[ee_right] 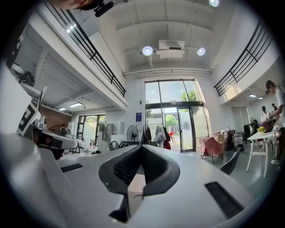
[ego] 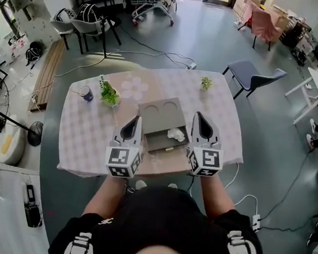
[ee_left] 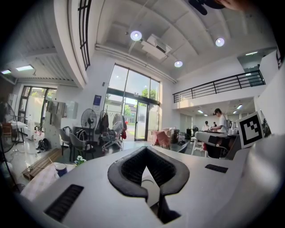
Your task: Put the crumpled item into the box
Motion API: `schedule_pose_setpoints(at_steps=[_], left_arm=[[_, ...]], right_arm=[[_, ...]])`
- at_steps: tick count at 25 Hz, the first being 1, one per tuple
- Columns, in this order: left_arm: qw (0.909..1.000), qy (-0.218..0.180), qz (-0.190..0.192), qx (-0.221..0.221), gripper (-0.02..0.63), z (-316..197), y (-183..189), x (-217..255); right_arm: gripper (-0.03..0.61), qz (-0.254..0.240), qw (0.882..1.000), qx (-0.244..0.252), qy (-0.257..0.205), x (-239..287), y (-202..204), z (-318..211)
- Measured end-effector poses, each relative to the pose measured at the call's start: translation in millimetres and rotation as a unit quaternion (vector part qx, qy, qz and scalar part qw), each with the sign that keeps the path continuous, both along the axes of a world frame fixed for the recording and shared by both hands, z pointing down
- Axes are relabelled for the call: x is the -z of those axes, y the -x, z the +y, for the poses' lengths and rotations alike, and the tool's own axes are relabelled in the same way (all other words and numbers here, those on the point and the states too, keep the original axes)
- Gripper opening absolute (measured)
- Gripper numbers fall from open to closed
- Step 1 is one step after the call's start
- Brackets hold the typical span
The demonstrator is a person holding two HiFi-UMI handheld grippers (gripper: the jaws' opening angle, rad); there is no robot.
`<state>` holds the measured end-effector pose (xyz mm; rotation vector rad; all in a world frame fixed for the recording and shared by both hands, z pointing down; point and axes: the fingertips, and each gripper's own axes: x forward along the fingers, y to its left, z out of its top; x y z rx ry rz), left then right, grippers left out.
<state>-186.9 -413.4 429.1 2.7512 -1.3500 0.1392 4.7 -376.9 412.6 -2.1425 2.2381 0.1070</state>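
A white crumpled item [ego: 176, 134] lies inside the open grey-brown box [ego: 158, 143] at the middle of the table; the box's lid [ego: 161, 111] stands folded back. My left gripper [ego: 135, 119] hovers just left of the box and my right gripper [ego: 200, 117] just right of it, both above the table and pointing away from me. In the left gripper view the left gripper [ee_left: 146, 149] has its tips together with nothing held. The right gripper [ee_right: 141, 146] looks the same in its own view, shut and empty.
The table carries a pale checked cloth [ego: 83, 131]. A blue cup [ego: 86, 93] and a small potted plant [ego: 109, 94] stand at the back left, another small plant [ego: 206, 83] at the far edge. A grey chair [ego: 251, 74] stands beyond the table's right corner.
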Motion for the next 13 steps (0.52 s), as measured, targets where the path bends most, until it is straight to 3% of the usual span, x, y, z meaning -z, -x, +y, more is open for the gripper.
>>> schedule_pose_setpoints(at_steps=[13], left_arm=[[1.0, -0.002, -0.003, 0.001, 0.003, 5, -15, 1]], right_arm=[[0.003, -0.003, 1.0, 0.006, 0.021, -13, -12, 1]])
